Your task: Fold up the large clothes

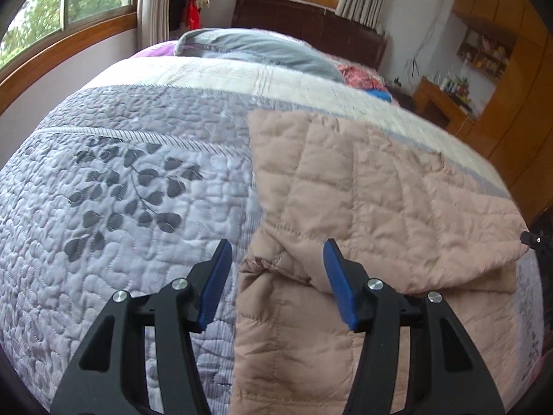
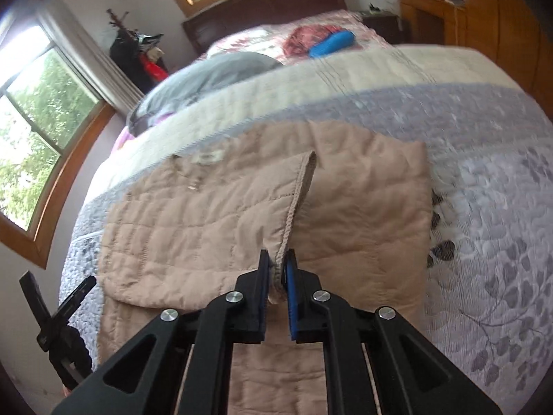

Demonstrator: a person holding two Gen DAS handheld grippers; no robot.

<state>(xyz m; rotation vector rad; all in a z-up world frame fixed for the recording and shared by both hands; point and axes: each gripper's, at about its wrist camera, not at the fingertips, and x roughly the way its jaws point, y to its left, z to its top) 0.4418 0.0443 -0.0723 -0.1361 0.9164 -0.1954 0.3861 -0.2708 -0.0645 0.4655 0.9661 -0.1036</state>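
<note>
Right hand-held gripper (image 2: 276, 263) pinches jacket (image 2: 214, 214) cuff (image 2: 276, 269) — left hand-held gripper (image 1: 276, 259) agape above it.

left gripper (image 1: 278, 252): fingers apart, angled down | right gripper (image 2: 276, 263): fingers apparently clamped, angled down

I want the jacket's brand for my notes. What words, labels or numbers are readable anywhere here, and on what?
None can be read.
White label near the collar of the pink quilted jacket: too blurred to read.
Items on the wooden shelves: too small to read.
</note>
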